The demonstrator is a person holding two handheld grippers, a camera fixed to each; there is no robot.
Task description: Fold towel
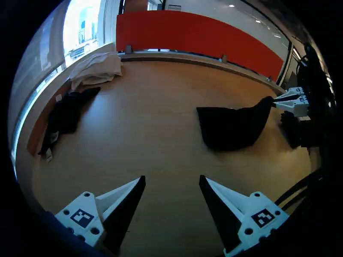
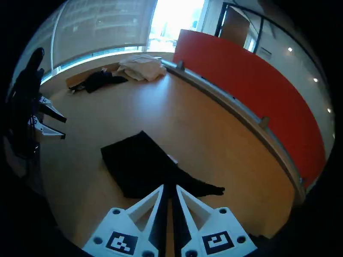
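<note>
Black towel (image 2: 137, 165) lies flat on the wooden table (image 1: 163, 111), roughly mid-table and nearer the right gripper (image 2: 170, 187). In the right gripper view its long axis runs from the fingers away toward the upper left, far corner pointing at the window (image 2: 176, 21) side, w/ a thin tail of cloth trailing off to the right. Right gripper's fingers are pinched nearly together on the near corner. In the left gripper view that corner is drawn up into a point at the gripper's tip, so that end is lifted and the rest sags back onto the table. Left gripper (image 1: 171, 177) has its fingers spread wide, nothing between them, well apart from the towel, w/ bare wood between. Plenty of open table on all sides of the towel. A raised rail (image 2: 223, 100) and red partition (image 2: 257, 85) bound the far edge. A white cloth pile (image 1: 96, 68) and a dark garment (image 1: 64, 115) sit in the window corner, well clear. Near towel edge is hidden under the right gripper's fingers. Cannot tell if the towel is single layer or already doubled, since it reads as flat black w/o visible hems. Dark gear behind the right gripper is too shadowed to make out.
</note>
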